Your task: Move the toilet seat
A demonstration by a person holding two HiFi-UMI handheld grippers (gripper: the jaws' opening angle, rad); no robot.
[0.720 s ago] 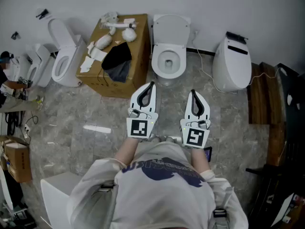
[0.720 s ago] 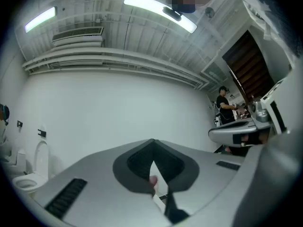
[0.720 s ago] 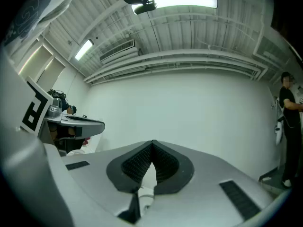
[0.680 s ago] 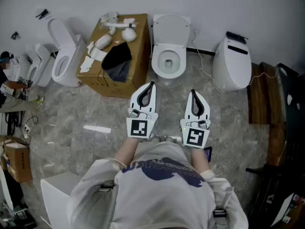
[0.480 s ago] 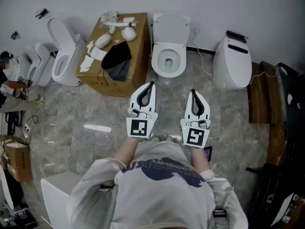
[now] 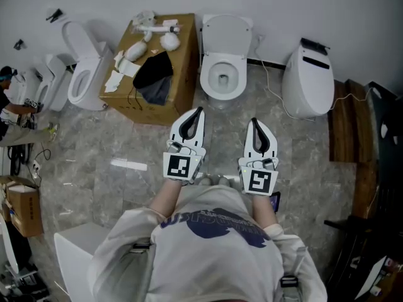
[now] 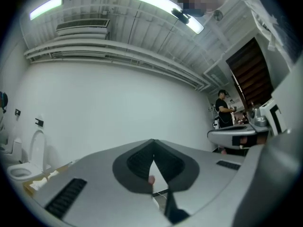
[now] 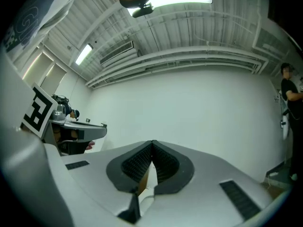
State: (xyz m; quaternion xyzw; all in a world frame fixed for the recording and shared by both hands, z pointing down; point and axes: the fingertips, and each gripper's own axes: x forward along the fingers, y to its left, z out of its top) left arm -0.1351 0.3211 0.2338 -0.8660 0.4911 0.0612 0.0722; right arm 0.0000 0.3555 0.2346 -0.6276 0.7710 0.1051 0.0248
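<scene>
Wall [image 6: 327, 5]: white, plain.
Floor [image 6: 94, 162]: grey marbled tiles.
Ceiling [image 8: 189, 32]: ribbed panels, lit by strip lights [image 7: 161, 4]; a vent [image 7: 80, 26] is set in.
Right edge: brown boards [image 6: 343, 124] are seen by the wall.

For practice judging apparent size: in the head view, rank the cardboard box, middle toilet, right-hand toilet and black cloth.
1. cardboard box
2. middle toilet and right-hand toilet, too alike to rank
3. black cloth, smallest
</scene>
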